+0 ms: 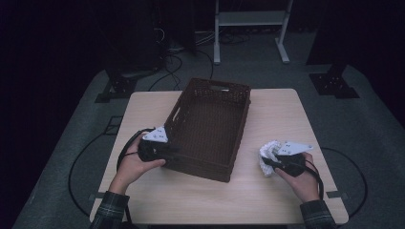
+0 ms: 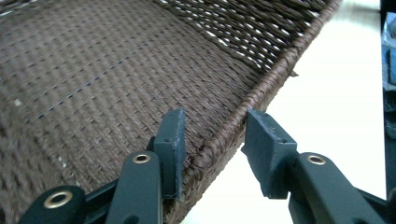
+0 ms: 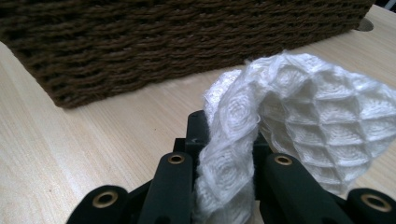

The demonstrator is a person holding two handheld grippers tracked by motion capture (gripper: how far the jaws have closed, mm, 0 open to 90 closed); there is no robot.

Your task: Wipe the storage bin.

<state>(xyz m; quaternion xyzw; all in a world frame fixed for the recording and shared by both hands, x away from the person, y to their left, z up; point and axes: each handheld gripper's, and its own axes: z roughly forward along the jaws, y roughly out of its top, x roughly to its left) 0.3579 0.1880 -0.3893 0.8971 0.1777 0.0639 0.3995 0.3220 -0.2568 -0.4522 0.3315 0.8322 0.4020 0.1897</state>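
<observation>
Plaid-sleeved arms carry black tongs [image 1: 168, 149] with brass-ringed rivets [image 2: 141, 158], grey three-cornered top plates [image 1: 156, 135] and trailing black cables [image 1: 125, 145].

I work over a light wooden table [image 1: 200, 200], bare along its near edge. Beyond its far edge, on the grey floor [image 1: 377, 143], I see a white metal frame [image 1: 250, 19], loose black cables [image 1: 176, 62] and a black base plate [image 1: 334, 83] off the far right corner.

We see a light wooden tabletop [image 1: 267, 191] with rounded corners. A big dark brown woven basket [image 1: 208, 129] sits on it, near the middle. A white bumpy cloth [image 1: 268, 153] is by the right side, close to the wood.
</observation>
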